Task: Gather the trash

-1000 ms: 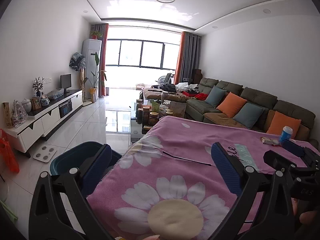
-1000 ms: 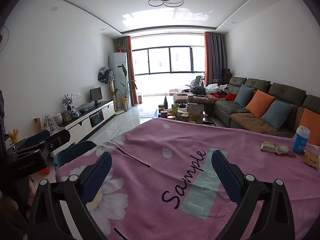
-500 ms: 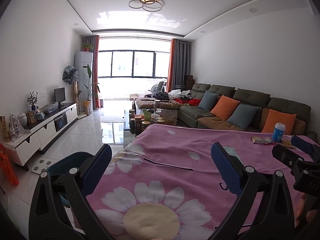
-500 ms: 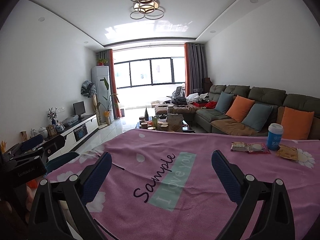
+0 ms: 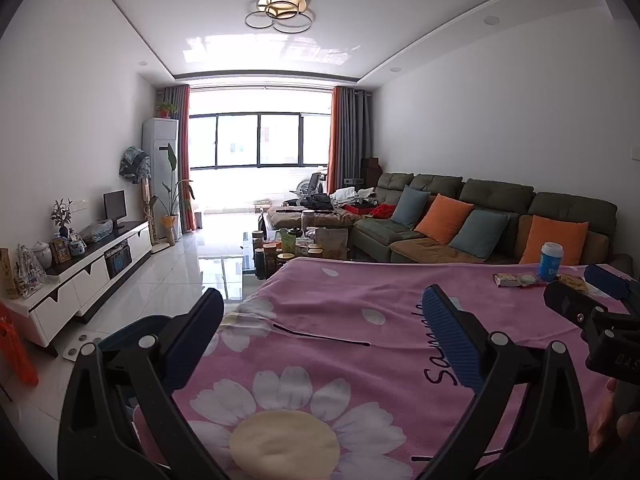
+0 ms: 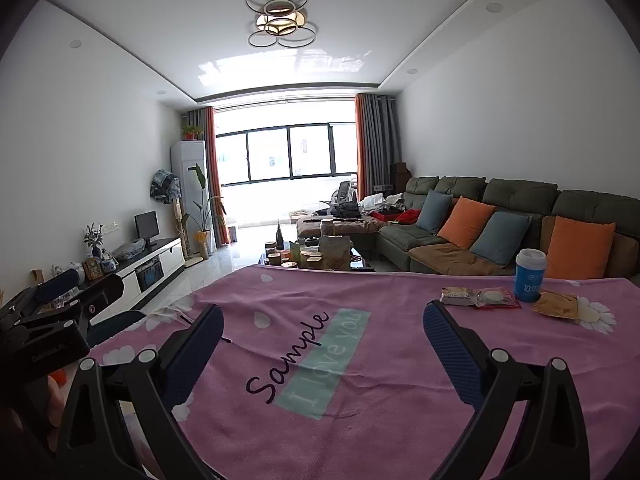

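Note:
On the pink flower blanket [image 6: 384,292] covering the table, the trash lies at the far right: a blue paper cup [image 6: 530,275] with a white lid, a pale snack packet [image 6: 459,296], a clear red-edged packet [image 6: 496,299] and a brown wrapper [image 6: 558,307]. The left wrist view shows the cup [image 5: 551,261] and packets [image 5: 516,279] far off. My right gripper [image 6: 323,314] is open over the blanket's lettering, short of the trash. My left gripper [image 5: 320,300] is open above the table's left part, holding nothing.
A dark teal bin [image 5: 132,330] stands on the floor off the table's left edge. A thin black strip [image 5: 320,334] lies on the blanket. Beyond are a cluttered coffee table [image 5: 300,248], a sofa [image 6: 520,216] with cushions and a white TV cabinet [image 5: 92,268].
Both views have swung to the right and lifted a little; the cup and packets sit nearer the middle of the right wrist view. Both grippers stayed open.

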